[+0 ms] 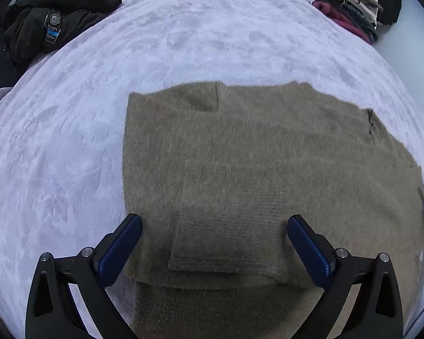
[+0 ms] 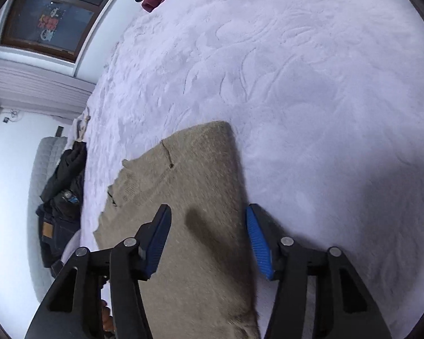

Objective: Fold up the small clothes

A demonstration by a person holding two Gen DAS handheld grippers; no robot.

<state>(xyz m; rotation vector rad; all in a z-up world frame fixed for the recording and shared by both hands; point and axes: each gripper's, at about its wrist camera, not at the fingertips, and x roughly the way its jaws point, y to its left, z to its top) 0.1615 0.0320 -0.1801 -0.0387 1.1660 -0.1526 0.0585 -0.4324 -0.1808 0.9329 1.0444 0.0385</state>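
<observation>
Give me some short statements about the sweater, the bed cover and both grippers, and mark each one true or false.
1. The brown sweater lies on a pale fluffy bed cover. True.
2. The left gripper is shut on the sweater. False: its jaws stand open above the fabric, and nothing is pinched.
3. A pile of folded clothes sits at the far edge of the bed cover. True.
4. The right gripper holds a black jacket. False: its jaws are open and empty, over the sweater's edge; the black jacket lies far off at the side.
5. The sweater is rolled into a ball. False: it lies flat, with one part folded over.
</observation>
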